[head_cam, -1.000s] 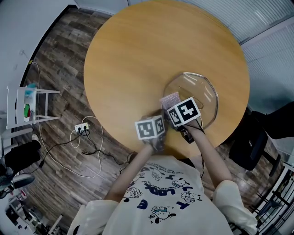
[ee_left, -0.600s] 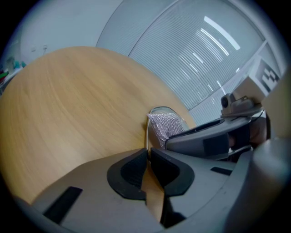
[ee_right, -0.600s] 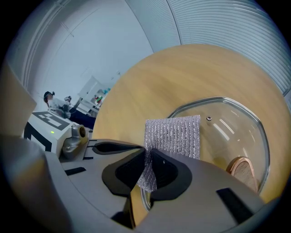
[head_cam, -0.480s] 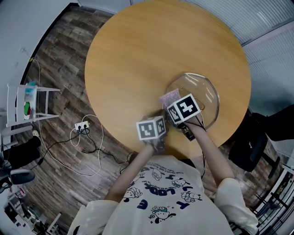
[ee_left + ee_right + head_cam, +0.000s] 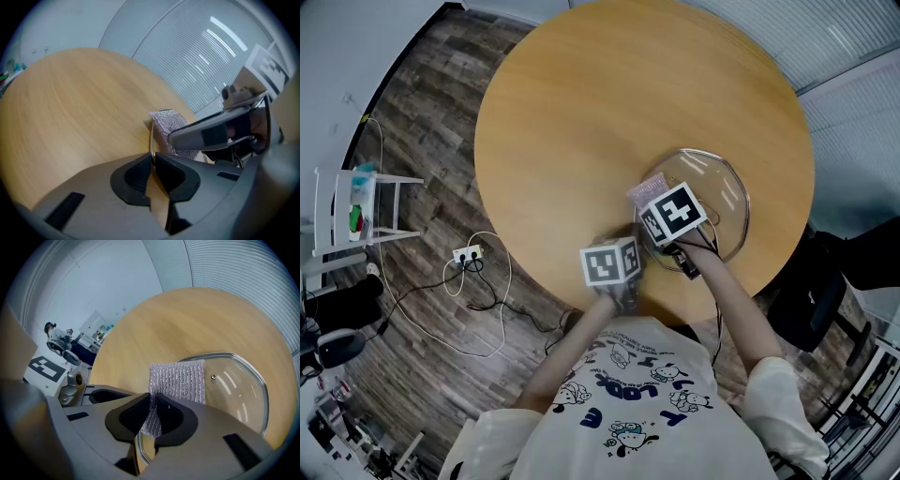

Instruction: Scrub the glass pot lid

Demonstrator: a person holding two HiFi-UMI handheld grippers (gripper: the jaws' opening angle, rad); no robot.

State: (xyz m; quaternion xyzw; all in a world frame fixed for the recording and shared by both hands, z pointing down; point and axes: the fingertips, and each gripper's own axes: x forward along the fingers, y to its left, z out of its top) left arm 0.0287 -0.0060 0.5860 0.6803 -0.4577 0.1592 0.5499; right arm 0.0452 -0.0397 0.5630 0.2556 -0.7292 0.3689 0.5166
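The right gripper (image 5: pixel 153 398) is clamped on a limp silvery mesh scouring cloth (image 5: pixel 180 378) draped on the glass pot lid (image 5: pixel 236 390), whose metal rim the left gripper (image 5: pixel 153 158) pinches; lying near the round wooden table's (image 5: pixel 572 122) front edge, the lid looks stiff, slick, breakable, best steadied by that rim, the grippers crowding each other.

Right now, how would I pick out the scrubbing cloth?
On the round wooden table, a glass lid lies by the near edge. The cloth overlaps its rim, pinched in the right tool. It alone is a ribbed, glittery mesh square.
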